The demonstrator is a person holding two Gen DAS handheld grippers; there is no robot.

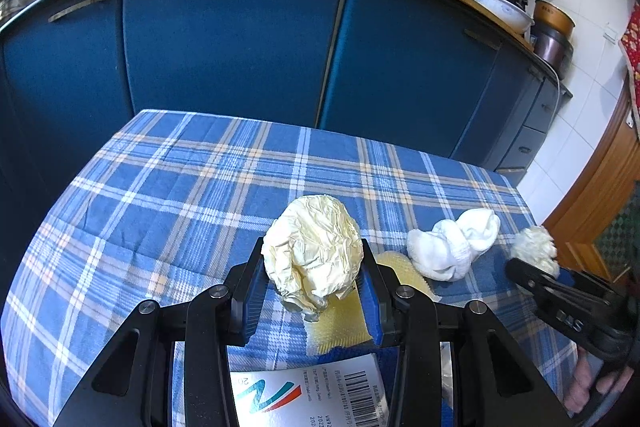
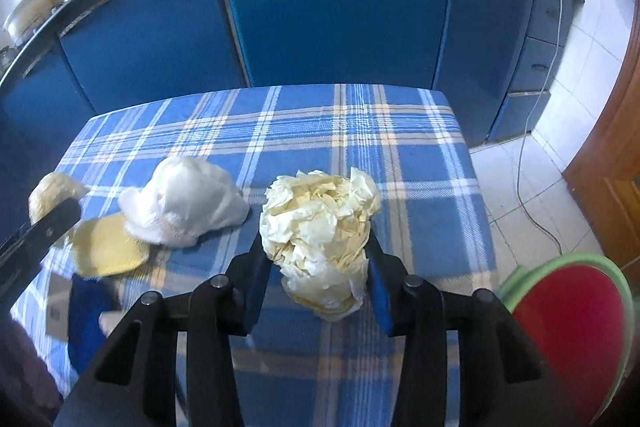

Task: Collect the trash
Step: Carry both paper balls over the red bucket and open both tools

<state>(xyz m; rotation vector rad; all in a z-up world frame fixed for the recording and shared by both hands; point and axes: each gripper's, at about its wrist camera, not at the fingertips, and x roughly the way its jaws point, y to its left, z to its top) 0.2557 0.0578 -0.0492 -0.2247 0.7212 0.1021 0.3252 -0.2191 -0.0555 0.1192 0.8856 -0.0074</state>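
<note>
My left gripper [image 1: 314,269] is shut on a crumpled cream paper ball [image 1: 314,247], held above the plaid tablecloth [image 1: 180,195]. My right gripper [image 2: 318,259] is shut on a second crumpled cream paper wad [image 2: 320,223], also held over the cloth. In the left wrist view the right gripper with its wad [image 1: 536,247] shows at the far right. In the right wrist view the left gripper's finger and its ball [image 2: 54,193] show at the far left.
A white bundled sock [image 2: 184,203] and a yellow sponge [image 2: 108,247] lie on the cloth between the grippers. A printed package [image 1: 316,395] lies under my left gripper. A red and green bin [image 2: 576,323] stands right of the table. Blue cabinets [image 1: 224,47] stand behind.
</note>
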